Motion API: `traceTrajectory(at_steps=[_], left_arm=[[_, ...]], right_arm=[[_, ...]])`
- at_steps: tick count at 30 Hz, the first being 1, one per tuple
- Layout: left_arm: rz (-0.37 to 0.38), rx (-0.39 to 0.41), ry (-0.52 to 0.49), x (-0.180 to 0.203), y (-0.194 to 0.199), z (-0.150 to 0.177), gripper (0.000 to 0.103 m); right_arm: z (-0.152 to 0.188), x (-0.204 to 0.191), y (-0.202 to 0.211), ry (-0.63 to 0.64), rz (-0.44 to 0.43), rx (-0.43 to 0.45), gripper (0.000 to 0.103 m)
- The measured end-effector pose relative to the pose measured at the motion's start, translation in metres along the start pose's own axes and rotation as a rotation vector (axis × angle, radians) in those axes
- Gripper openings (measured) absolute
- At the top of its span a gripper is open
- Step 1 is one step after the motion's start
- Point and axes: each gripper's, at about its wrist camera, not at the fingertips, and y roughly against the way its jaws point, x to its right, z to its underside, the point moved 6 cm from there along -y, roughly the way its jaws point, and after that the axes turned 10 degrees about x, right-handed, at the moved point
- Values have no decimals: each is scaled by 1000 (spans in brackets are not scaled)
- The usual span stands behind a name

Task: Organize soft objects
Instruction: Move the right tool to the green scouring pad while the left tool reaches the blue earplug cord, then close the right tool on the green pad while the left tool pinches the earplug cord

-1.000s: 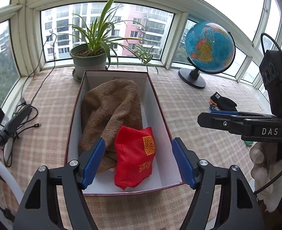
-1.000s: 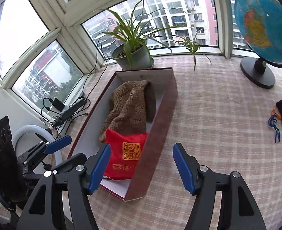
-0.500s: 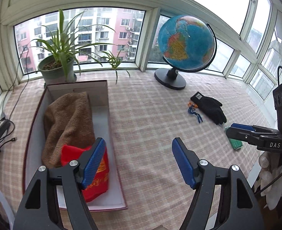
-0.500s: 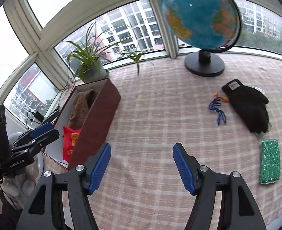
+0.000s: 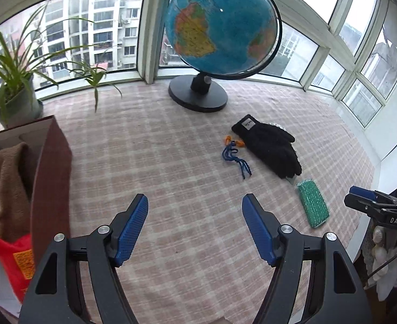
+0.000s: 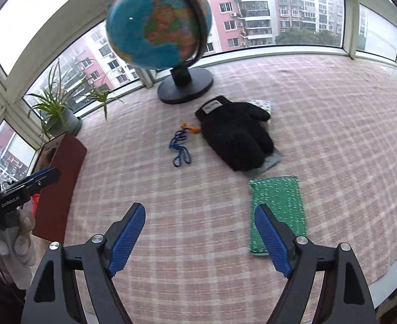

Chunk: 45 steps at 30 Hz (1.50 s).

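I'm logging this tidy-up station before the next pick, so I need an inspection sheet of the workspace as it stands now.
Surface: checked pink cloth, flat.
Job's things: black glove, green scrub pad and blue cord with orange ends lie loose on the cloth; brown towel and red pouch already in the box.
Clutter: something flat partly hidden under the glove.
Grippers: left gripper empty, jaws apart; right gripper empty, jaws opening, above the scrub pad's near end.
Cables: nothing seen.
Surroundings: globe, potted plant, windows.
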Motion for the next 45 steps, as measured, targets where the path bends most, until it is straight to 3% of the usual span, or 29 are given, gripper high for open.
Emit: traceTrajectory(at_steps=[6,12,21,32,35,40,42,45], left_arm=[[14,-73,4,28,-57,-9,72],[-8,-158,-45,53,-116,-12,72],[-55,-247,-90,67,-188,-16,72],[-78,-276,-82,64,-218,-21,71],[-65,-277,-87,67,-218,-19,65],[-70,-295,-120,74,-223,-14,24],[-67,-302,-121,74,-224,-11,13],[-69,-291,-124,72,-222,-9,7]], right_arm=[[13,61,-23,-38,69,-98,80],[24,89,-56,-56,95,-182,80],[36,97,-87,-19,104,-242,80],[36,90,-103,33,96,-279,82],[35,88,-108,39,101,-291,83],[31,81,-120,76,126,-318,83],[33,80,-127,90,135,-335,83],[34,78,-134,100,141,-352,84]])
